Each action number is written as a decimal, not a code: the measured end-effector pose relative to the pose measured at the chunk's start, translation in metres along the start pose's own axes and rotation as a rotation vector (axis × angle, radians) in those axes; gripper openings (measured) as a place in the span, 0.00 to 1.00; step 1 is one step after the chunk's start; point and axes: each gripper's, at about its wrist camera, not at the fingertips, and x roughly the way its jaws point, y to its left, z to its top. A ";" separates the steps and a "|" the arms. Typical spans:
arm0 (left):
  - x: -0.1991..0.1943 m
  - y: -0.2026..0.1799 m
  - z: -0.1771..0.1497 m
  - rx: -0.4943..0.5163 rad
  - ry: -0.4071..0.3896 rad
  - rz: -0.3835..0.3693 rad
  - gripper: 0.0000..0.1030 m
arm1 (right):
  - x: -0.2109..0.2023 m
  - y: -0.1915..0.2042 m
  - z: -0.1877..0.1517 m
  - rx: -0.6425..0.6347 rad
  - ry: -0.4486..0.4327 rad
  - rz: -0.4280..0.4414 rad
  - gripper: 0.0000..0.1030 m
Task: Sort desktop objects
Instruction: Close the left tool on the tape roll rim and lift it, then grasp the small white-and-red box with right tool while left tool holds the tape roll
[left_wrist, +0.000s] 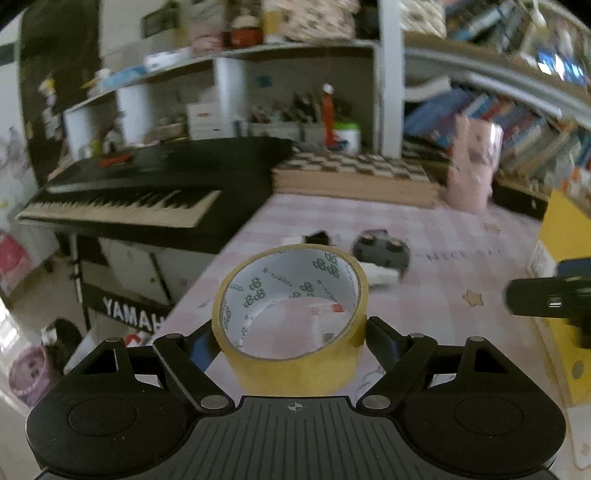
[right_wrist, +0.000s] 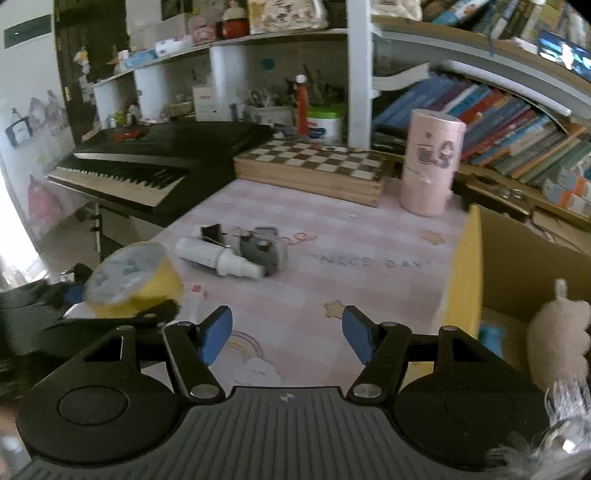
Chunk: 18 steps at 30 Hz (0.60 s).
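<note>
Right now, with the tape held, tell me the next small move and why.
Probably carry the tape right toward the box. The left tool grips it above the table, the box stands open on that side, and the right tool is open and idle.

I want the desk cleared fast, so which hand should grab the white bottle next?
Right, probably. The right gripper has its jaws open and empty, facing the white bottle on the desk mat. The left gripper is shut on the yellow tape roll.
</note>
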 end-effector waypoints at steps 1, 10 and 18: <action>-0.007 0.007 -0.001 -0.018 -0.004 0.007 0.82 | 0.003 0.004 0.001 -0.006 0.000 0.011 0.63; -0.050 0.063 -0.008 -0.133 -0.031 0.082 0.82 | 0.053 0.042 -0.004 -0.165 0.004 0.114 0.63; -0.066 0.073 -0.007 -0.188 -0.043 0.108 0.82 | 0.105 0.071 -0.006 -0.237 0.062 0.157 0.54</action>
